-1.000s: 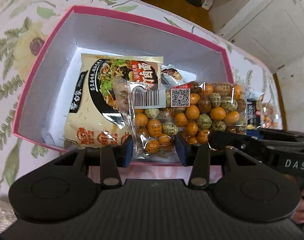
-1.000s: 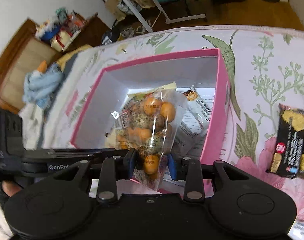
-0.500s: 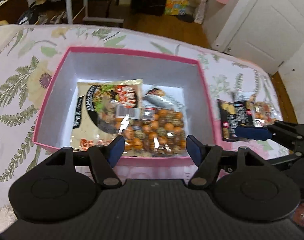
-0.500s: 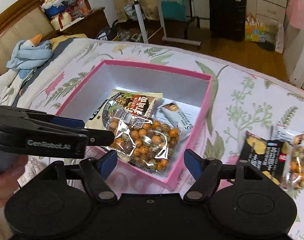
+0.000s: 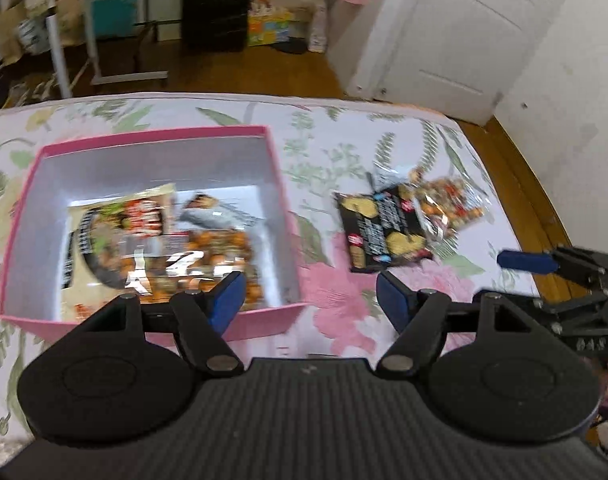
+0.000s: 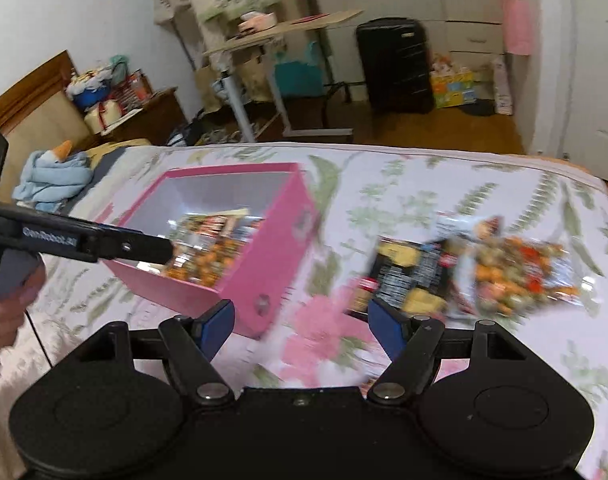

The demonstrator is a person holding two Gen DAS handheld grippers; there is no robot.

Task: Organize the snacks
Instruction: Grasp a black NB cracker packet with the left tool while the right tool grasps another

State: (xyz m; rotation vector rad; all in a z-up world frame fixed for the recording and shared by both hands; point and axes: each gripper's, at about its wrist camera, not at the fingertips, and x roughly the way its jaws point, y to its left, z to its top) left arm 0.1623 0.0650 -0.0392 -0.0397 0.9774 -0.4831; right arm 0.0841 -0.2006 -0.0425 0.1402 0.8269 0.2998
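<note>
A pink box [image 5: 152, 136] sits on the flowered bedspread [image 5: 344, 312]. Inside it lie a noodle pack [image 5: 124, 220], a small wrapper and a clear bag of orange and green nuts [image 5: 216, 256]. To the box's right lie a black snack pack [image 5: 384, 228] and a second clear nut bag [image 5: 452, 204], overlapping. My left gripper [image 5: 308, 284] hovers over the box's near right corner; its jaws are opening with nothing between them. My right gripper [image 6: 301, 308] is open and empty, between the box [image 6: 264, 264] and the black pack [image 6: 408, 276].
The bed's far edge drops to a wooden floor with a black suitcase [image 5: 218, 4], a folding table [image 6: 280, 32] and a white door [image 5: 456, 28]. A blue plush and cloth [image 6: 52, 176] lie at the bed's left. A hand holds the left gripper's handle.
Both grippers let go of the nut bag, which now lies in the box. Both have opened, risen and drawn back to the right, toward the packs outside the box.
</note>
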